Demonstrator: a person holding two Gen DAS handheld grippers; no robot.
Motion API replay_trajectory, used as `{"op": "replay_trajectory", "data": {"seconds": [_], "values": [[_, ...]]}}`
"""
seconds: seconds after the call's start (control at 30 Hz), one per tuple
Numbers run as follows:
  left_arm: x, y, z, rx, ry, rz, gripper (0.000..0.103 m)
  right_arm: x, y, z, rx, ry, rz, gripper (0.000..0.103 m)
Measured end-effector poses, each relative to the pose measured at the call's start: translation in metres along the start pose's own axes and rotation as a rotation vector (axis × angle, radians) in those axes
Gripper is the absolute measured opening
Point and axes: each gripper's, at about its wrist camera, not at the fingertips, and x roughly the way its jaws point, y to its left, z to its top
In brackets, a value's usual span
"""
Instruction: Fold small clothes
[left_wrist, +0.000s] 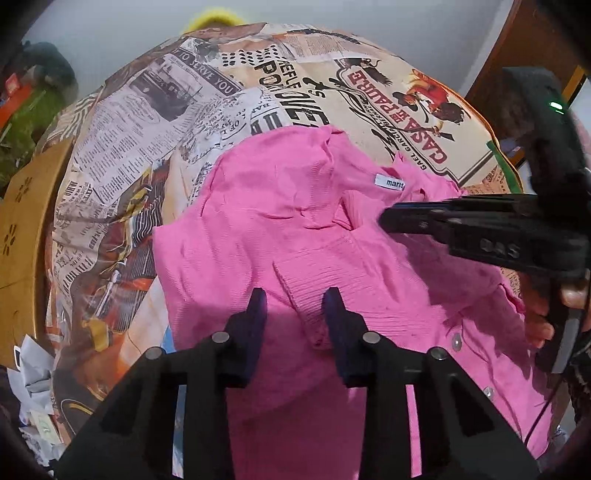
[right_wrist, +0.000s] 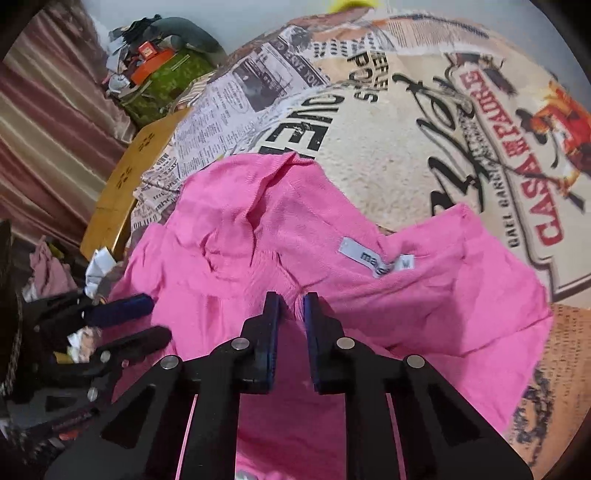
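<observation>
A pink shirt (left_wrist: 295, 229) lies crumpled on a print-covered table (left_wrist: 147, 122), its neck label (right_wrist: 373, 258) facing up. The left gripper (left_wrist: 295, 299) points down at the shirt with its fingers (left_wrist: 258, 314) narrowed around a raised ridge of ribbed fabric between them; whether the pads truly press on it I cannot tell. The right gripper (right_wrist: 291, 302) stands just this side of the label, fingers (right_wrist: 271, 314) drawn nearly together with a pinch of pink cloth in the slim gap, so it seems to be gripping the shirt near the collar. Judging by the rumpled body, the loose sleeves and the buttons (left_wrist: 456, 341) by the left fingers' right side, no neat fold is made yet: spreading flat and every fold remain.
</observation>
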Motion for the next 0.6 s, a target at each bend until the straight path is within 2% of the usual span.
{"op": "replay_trajectory", "data": {"seconds": [0.1,0.13,0.27,0.33,0.5,0.6], "values": [[0.002,-0.003,0.001,0.005,0.017,-0.041,0.009,-0.017,0.003,-0.008,-0.046,-0.011,-0.023,0.014],[0.002,-0.004,0.001,0.013,0.013,-0.032,0.002,-0.023,0.006,-0.013,-0.07,-0.013,-0.03,0.018],[-0.007,-0.007,0.004,0.009,-0.004,-0.042,0.002,-0.042,0.025,-0.03,-0.2,-0.042,-0.073,0.036],[-0.017,-0.009,0.008,0.012,-0.025,-0.041,0.002,-0.043,0.038,-0.035,-0.26,-0.045,-0.075,0.039],[-0.041,-0.011,0.012,0.027,-0.038,-0.016,0.003,-0.028,0.062,-0.041,-0.319,-0.021,-0.038,0.039],[-0.05,-0.002,0.006,0.024,-0.043,0.014,0.012,-0.014,0.071,-0.041,-0.337,-0.004,-0.045,0.039]]}}
